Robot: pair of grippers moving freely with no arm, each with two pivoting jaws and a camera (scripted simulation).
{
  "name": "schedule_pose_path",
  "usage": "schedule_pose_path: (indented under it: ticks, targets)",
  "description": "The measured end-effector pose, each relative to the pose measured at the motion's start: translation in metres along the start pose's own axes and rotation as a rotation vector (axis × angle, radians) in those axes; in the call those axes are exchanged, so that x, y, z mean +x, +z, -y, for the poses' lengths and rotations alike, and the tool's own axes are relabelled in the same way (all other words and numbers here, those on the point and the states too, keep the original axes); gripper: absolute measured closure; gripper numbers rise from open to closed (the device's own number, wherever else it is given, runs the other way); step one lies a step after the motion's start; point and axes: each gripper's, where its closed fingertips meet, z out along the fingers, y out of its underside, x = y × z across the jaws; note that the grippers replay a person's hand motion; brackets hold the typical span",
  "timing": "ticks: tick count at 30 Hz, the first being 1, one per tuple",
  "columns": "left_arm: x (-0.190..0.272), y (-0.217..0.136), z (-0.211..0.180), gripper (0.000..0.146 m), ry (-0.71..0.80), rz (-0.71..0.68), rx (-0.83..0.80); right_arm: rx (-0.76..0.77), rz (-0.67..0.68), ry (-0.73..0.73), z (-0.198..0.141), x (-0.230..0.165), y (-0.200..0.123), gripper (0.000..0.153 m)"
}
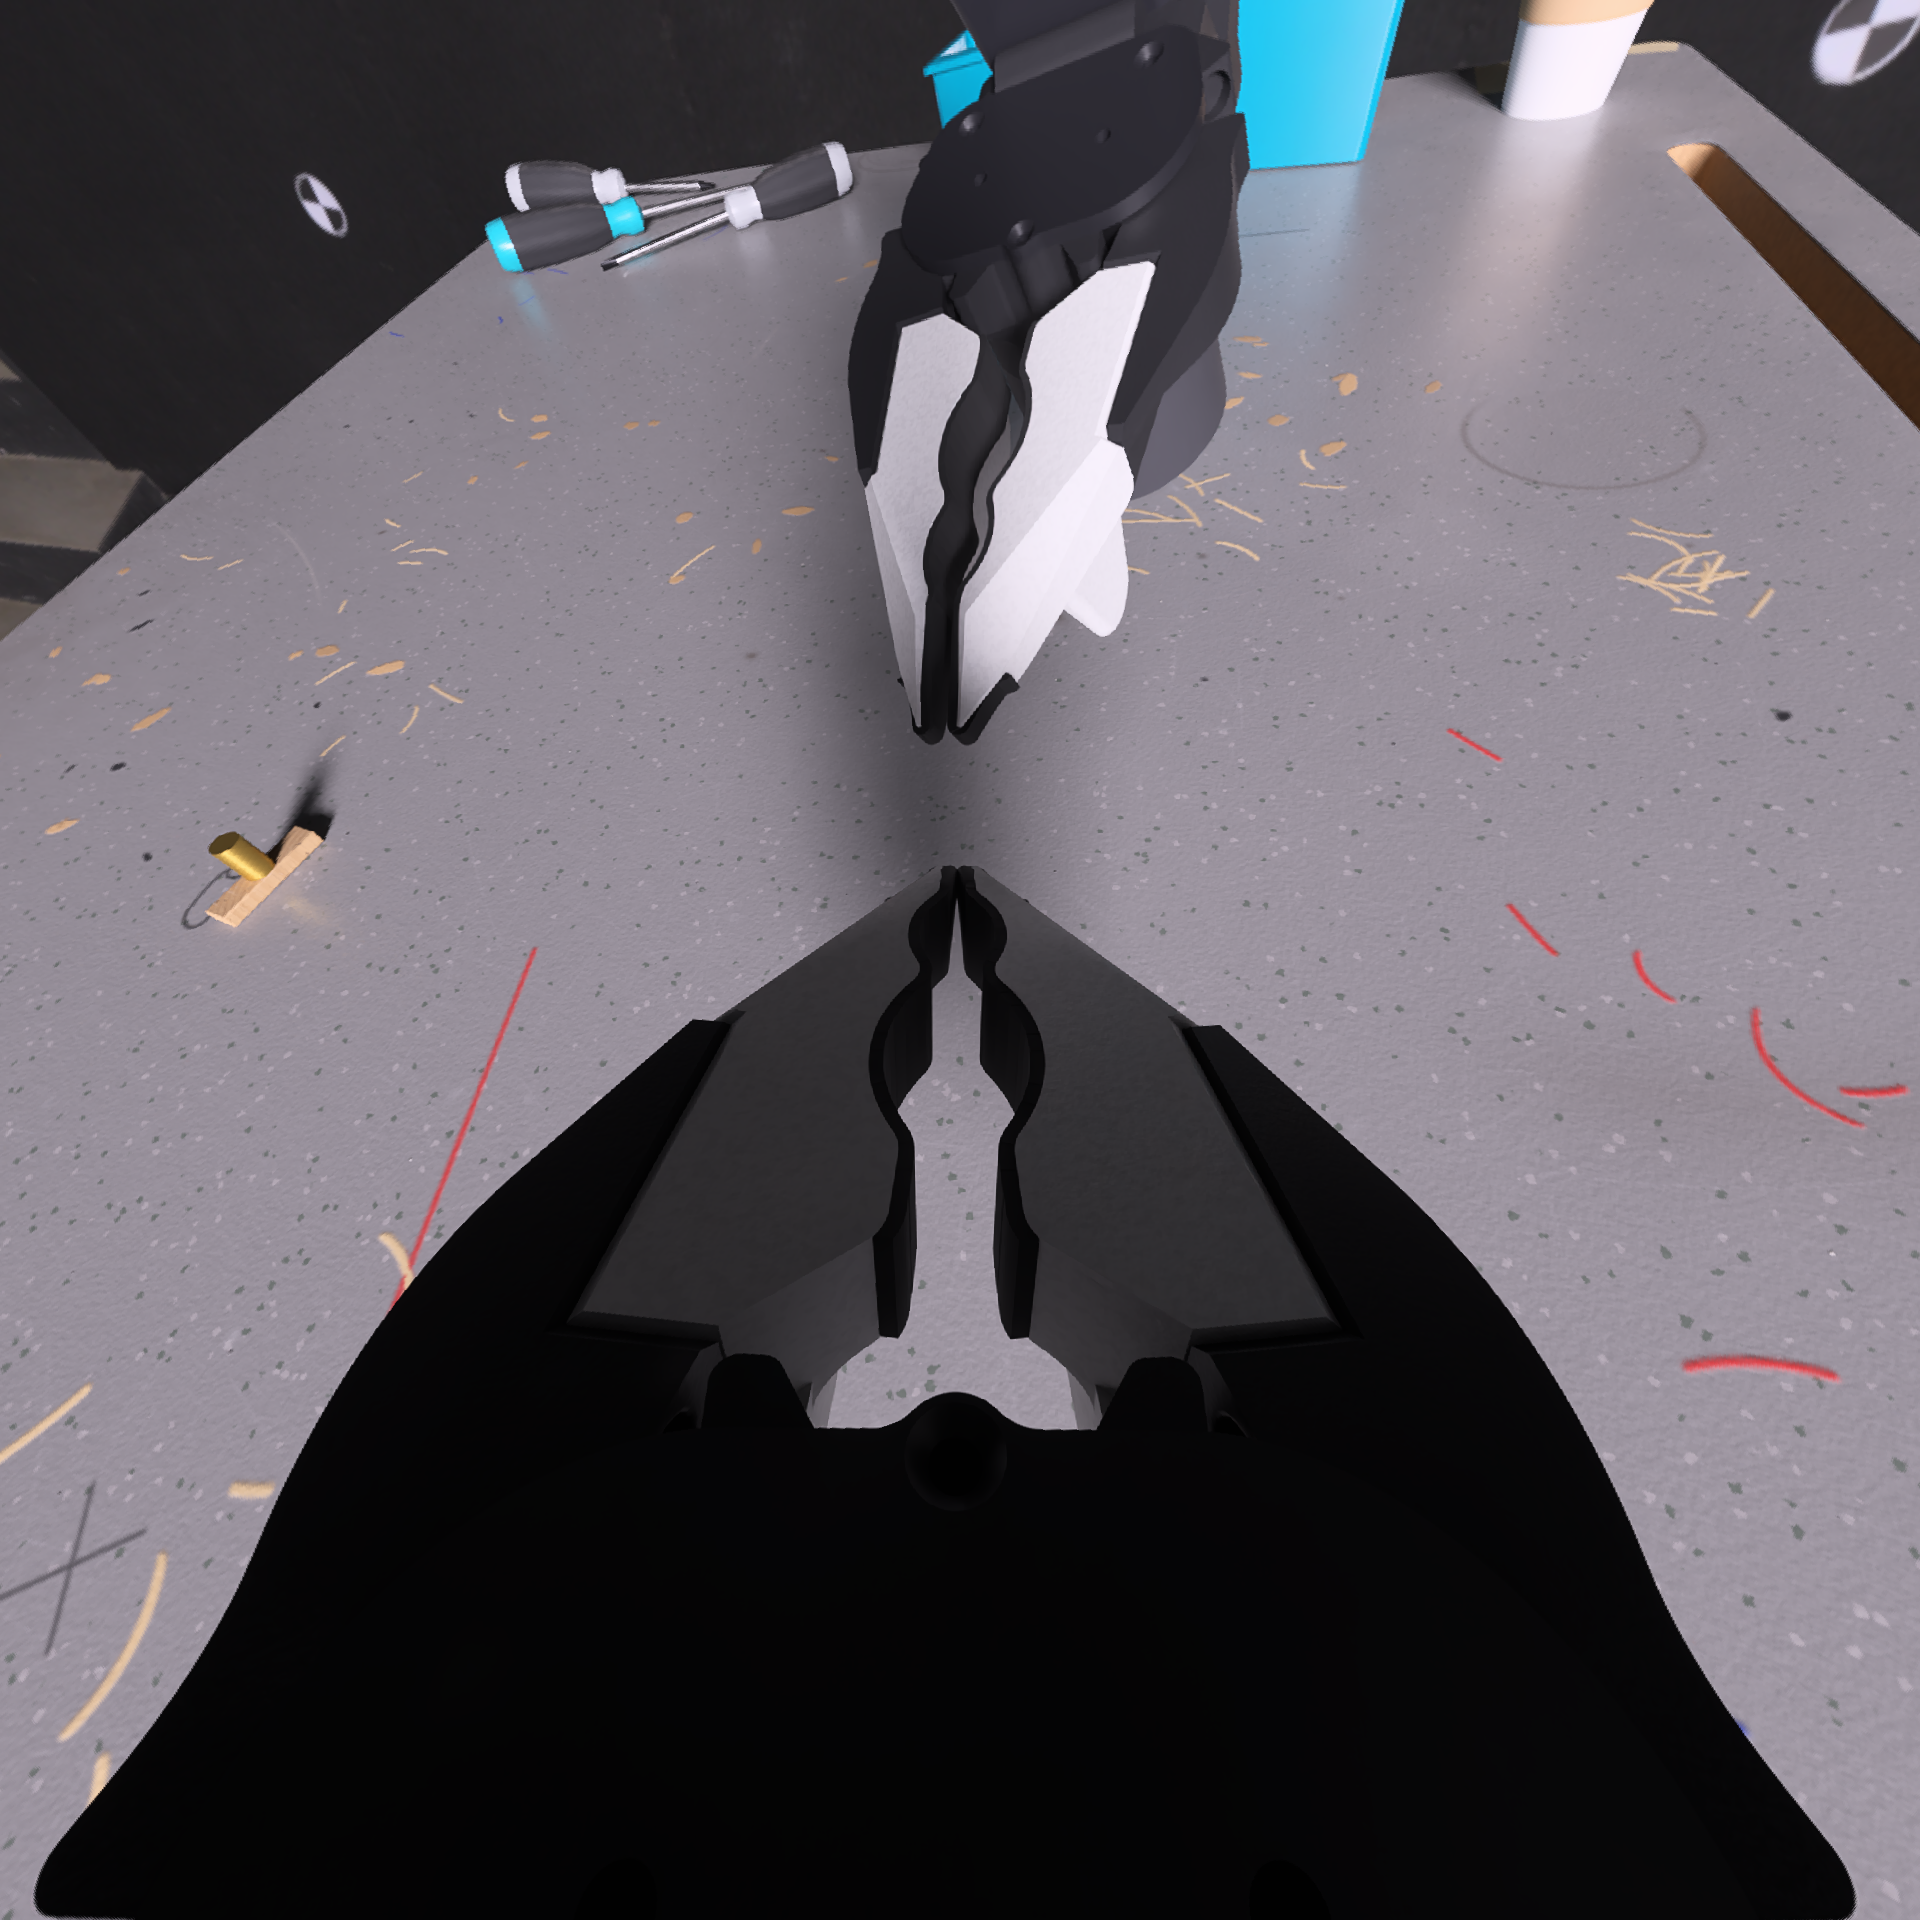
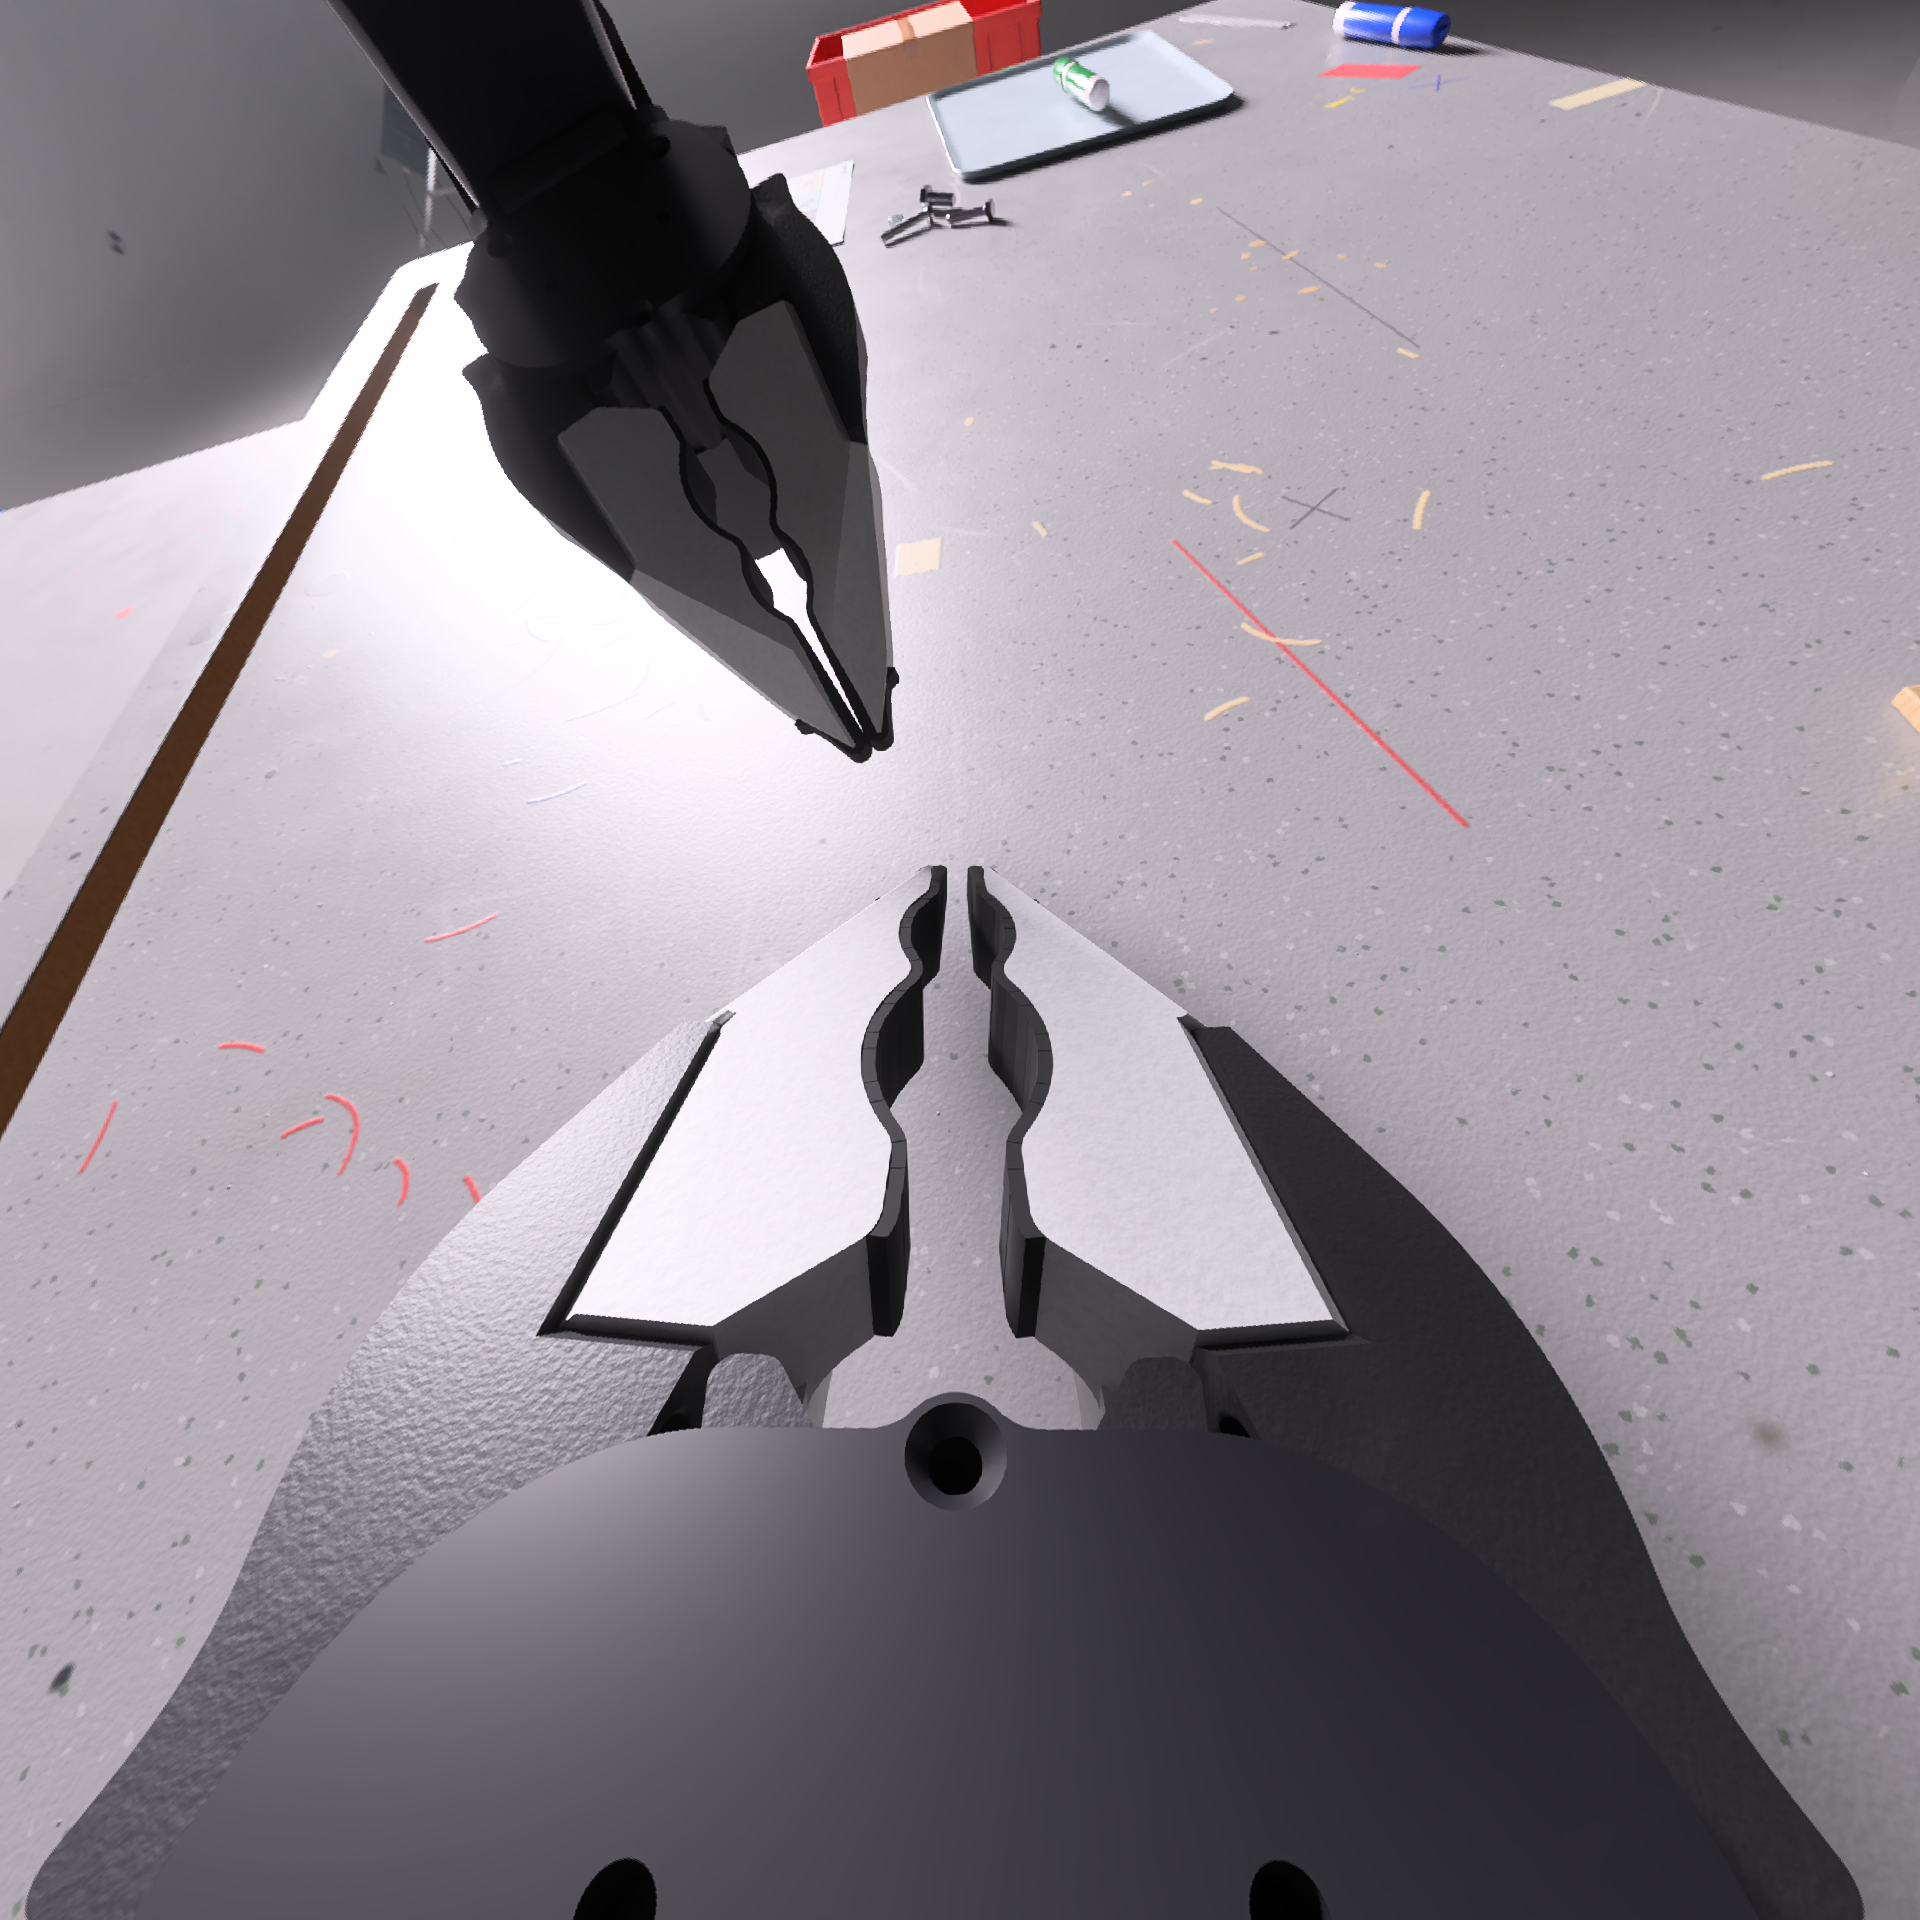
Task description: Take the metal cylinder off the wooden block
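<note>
A small brass metal cylinder (image 1: 241,856) sits on a thin wooden block (image 1: 272,881) on the grey table (image 1: 1351,831), far to the left in the left wrist view. My left gripper (image 1: 954,875) is shut and empty, well to the right of the block. My right gripper (image 1: 935,731) faces it tip to tip just beyond, also shut and empty. In the right wrist view the right gripper (image 2: 957,875) has its fingers nearly touching, the left gripper (image 2: 864,750) hangs opposite, and a corner of the wooden block (image 2: 1908,711) shows at the right edge.
Three screwdrivers (image 1: 665,203), a blue box (image 1: 1309,83) and a white cup (image 1: 1569,62) stand at one end of the table, beside a long slot (image 1: 1787,249). At the other end are a red bin (image 2: 914,52), a grey tray (image 2: 1174,88), a blue marker (image 2: 1387,23) and loose screws (image 2: 935,213).
</note>
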Motion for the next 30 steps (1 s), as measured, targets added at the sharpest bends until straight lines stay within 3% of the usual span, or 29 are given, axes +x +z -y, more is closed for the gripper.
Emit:
schedule_pose_path:
  ticks: [5,10,15,22,30]
  targets:
    - [-0.013,-0.004,0.007,0.146,-0.022,0.043,0.027,0.003,-0.020,-0.007,0.001,0.003,-0.001,0.149]
    - [-0.060,-0.018,0.039,0.139,-0.019,0.137,0.007,0.070,-0.072,0.016,0.013,0.017,-0.015,0.149]
    - [-0.132,0.003,0.042,0.125,0.104,0.163,-0.293,0.152,-0.119,-0.003,0.027,0.023,-0.032,0.149]
    - [-0.222,0.069,-0.026,0.124,0.366,0.027,-0.874,0.242,-0.164,-0.060,0.040,0.027,-0.054,0.148]
    - [-0.247,0.103,-0.055,0.132,0.430,-0.132,-1.055,0.271,-0.171,-0.072,0.042,0.030,-0.064,0.148]
